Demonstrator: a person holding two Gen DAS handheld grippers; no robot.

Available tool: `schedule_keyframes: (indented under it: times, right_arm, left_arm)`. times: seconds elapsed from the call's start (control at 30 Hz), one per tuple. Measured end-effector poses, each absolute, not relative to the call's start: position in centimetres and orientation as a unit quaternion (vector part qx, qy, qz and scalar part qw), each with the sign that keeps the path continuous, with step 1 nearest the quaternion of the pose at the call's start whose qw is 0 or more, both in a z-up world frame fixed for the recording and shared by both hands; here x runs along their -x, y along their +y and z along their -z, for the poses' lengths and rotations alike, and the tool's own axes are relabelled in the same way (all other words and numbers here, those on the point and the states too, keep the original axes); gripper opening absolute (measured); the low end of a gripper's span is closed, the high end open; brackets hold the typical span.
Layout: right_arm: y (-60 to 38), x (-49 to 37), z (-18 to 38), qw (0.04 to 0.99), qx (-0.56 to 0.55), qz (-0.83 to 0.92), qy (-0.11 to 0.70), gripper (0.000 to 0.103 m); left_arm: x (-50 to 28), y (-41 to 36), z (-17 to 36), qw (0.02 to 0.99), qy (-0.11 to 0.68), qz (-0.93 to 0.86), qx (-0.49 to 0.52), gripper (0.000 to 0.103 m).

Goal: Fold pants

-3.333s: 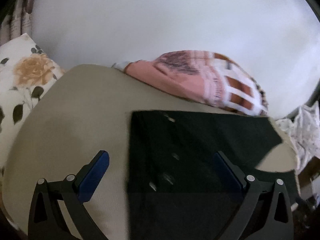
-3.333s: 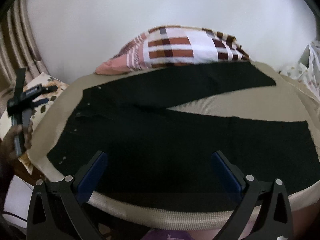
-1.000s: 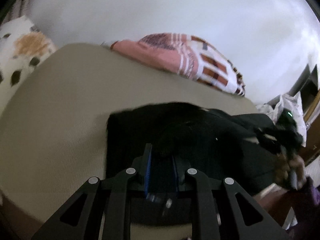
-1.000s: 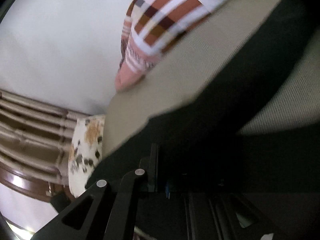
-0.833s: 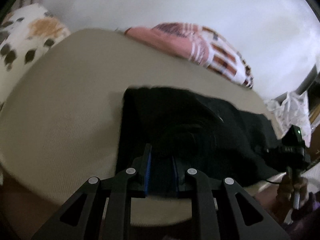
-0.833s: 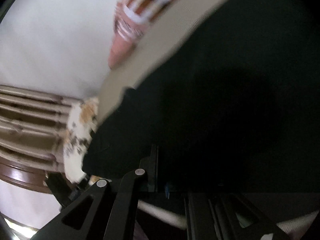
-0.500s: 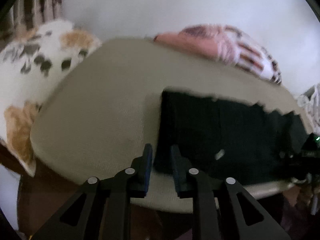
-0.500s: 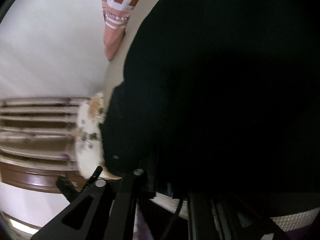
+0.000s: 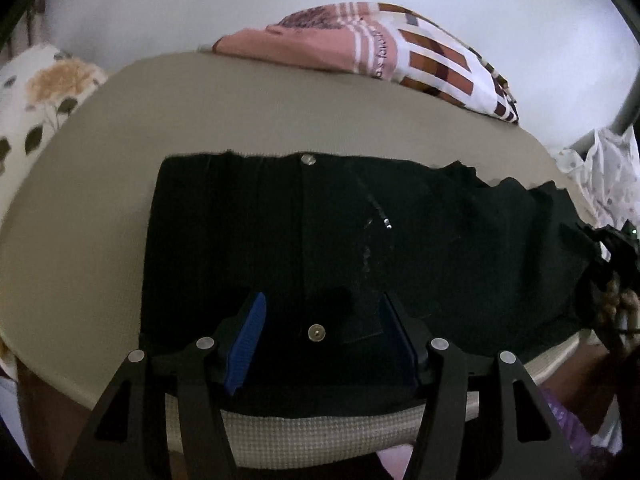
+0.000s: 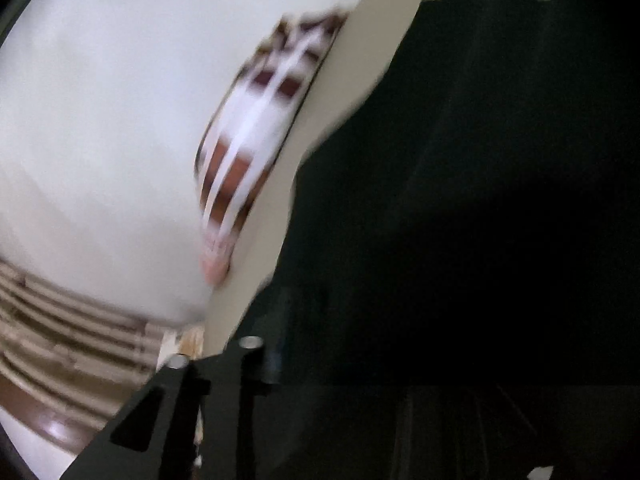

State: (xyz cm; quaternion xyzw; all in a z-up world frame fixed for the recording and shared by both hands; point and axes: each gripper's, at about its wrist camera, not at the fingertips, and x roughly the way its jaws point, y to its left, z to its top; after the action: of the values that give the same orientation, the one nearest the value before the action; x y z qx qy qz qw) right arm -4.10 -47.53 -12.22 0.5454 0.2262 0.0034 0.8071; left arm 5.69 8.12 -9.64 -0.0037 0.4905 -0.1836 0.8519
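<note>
Pants (image 9: 360,248), black, lie flat on the beige cushion (image 9: 100,208), the waistband at the left with 1 metal button (image 9: 307,158) at the far edge and 1 more (image 9: 316,333) at the near edge, the legs running off to the right. From how they lie, 1 lengthwise fold looks done: the cloth makes a single long band, with 2 buttons facing each other across it. The far right end is ragged and uneven, so the legs may not sit squarely 1 on the other. What is left, by my judgement, is at least 1 crosswise fold to bring the leg ends toward the waist, plus some smoothing.

A plaid pillow (image 9: 400,52) rests at the far rim of the cushion, well apart from the pants, and a floral pillow (image 9: 36,96) sits off the left edge.

The left gripper (image 9: 320,336) hovers over the near edge of the waistband, its jaws parted about halfway and holding nothing, the blue pads (image 9: 246,344) clear of the cloth.

The right gripper (image 10: 224,376) is at the leg end; its view is blurred and mostly filled by black cloth, only 1 finger shows, and I cannot tell whether it grips the pants or not.
</note>
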Motion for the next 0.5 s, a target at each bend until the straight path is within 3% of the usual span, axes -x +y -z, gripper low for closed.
schedule_keyframes:
  times: [0.2, 0.4, 0.5]
  right_arm:
    - [-55.6, 6.4, 11.2, 0.799, -0.567, 0.074, 0.187, 0.004]
    - [-54.9, 13.3, 8.1, 0.825, -0.531, 0.092, 0.170, 0.004]
    - [-55.0, 16.4, 10.0, 0.814, -0.541, 0.107, 0.184, 0.004]
  left_arm:
    - [-5.6, 7.5, 10.0, 0.850, 0.496, 0.176, -0.016, 0.060]
    - [-5.8, 7.3, 10.0, 0.848, 0.499, 0.178, -0.019, 0.060]
    - [-5.8, 7.5, 10.5, 0.844, 0.505, 0.179, -0.017, 0.060]
